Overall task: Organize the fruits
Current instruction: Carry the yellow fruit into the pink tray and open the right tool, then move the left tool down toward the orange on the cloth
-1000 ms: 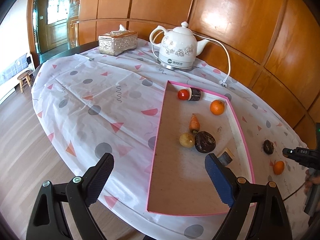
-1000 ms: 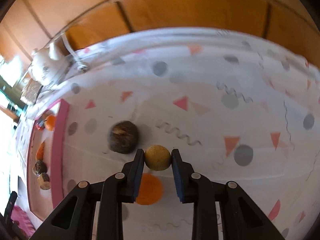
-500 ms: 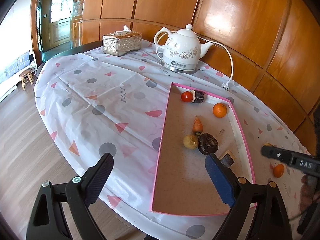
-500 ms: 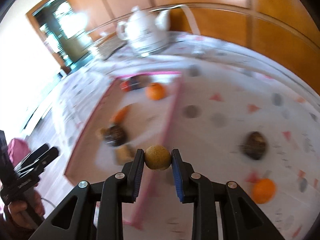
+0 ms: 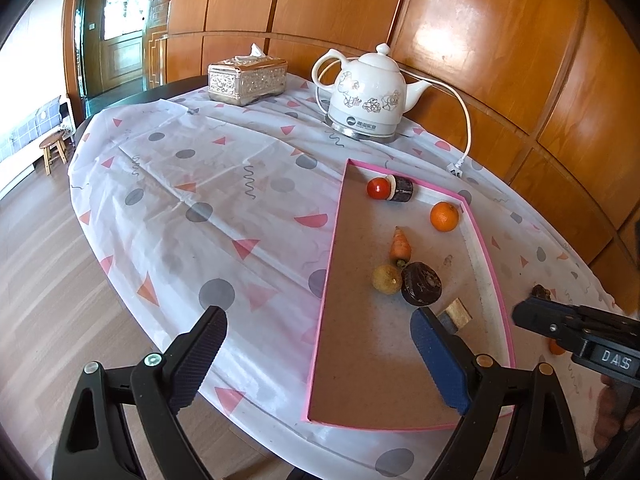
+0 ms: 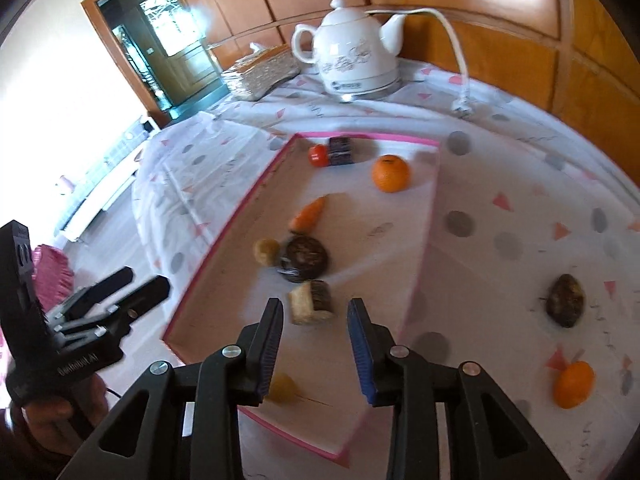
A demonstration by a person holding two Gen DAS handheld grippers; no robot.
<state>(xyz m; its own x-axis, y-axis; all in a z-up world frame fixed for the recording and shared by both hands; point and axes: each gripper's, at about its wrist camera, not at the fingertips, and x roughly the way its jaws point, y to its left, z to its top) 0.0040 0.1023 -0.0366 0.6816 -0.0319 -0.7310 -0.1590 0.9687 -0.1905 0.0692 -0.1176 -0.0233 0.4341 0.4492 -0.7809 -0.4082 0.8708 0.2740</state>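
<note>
My right gripper (image 6: 316, 312) hangs over the near part of the pink-rimmed tray (image 6: 224, 236). Its jaws are opening and nothing sits between the pads. Just below its left finger, inside the tray, a small yellow fruit (image 6: 282, 388) shows blurred and free of the gripper. The tray (image 5: 326, 280) also holds a tomato (image 5: 378, 188), an orange (image 5: 444, 217), a carrot (image 5: 400, 245), a yellowish round fruit (image 5: 386, 278) and a dark round fruit (image 5: 421, 284). My left gripper (image 5: 318, 320) is open and empty over the table's near edge.
On the cloth right of the tray lie a dark fruit (image 6: 566, 300) and an orange (image 6: 574, 384). A dark cylinder (image 5: 401, 189) and a small brown block (image 6: 312, 302) are in the tray. A white kettle (image 5: 370, 96) with its cord and a tissue box (image 5: 248, 80) stand at the back.
My right gripper carried the yellow fruit from the cloth over to the tray, rolled, and its jaws parted, so the fruit dropped out. The left gripper stayed put.
</note>
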